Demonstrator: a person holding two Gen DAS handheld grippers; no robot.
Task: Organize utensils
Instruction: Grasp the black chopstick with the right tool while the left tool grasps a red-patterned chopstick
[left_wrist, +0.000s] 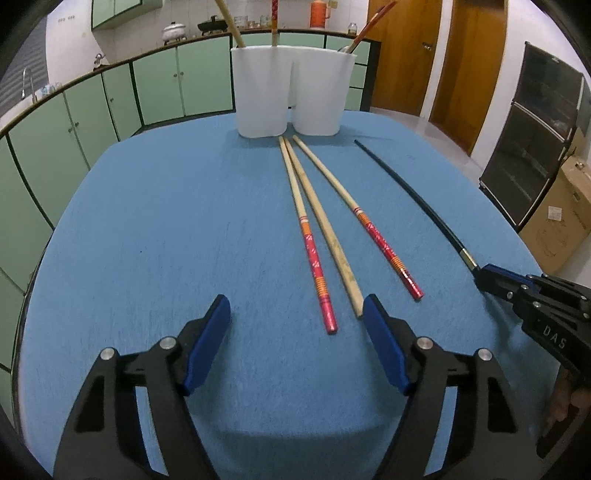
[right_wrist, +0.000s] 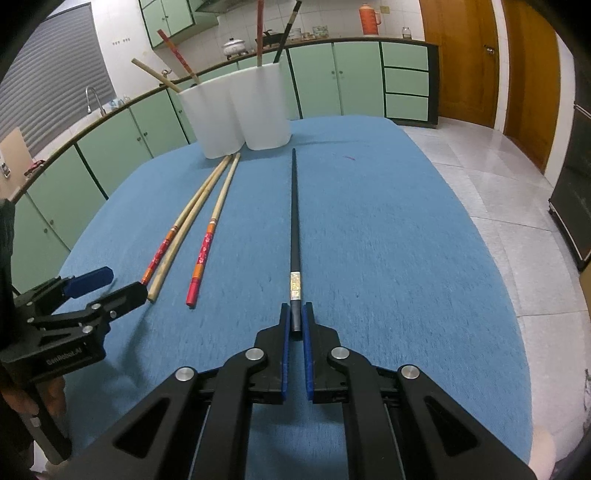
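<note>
Our left gripper hangs low over the blue tablecloth with its jaws spread wide, gripping nothing. Just ahead lie three chopsticks: two red-handled chopsticks and a plain wooden chopstick between them (its far end touching the left one). At our right, the right gripper meets the near end of a black chopstick. Beyond stands the white holder with utensils upright.

Black chopstick — blue tablecloth
</note>
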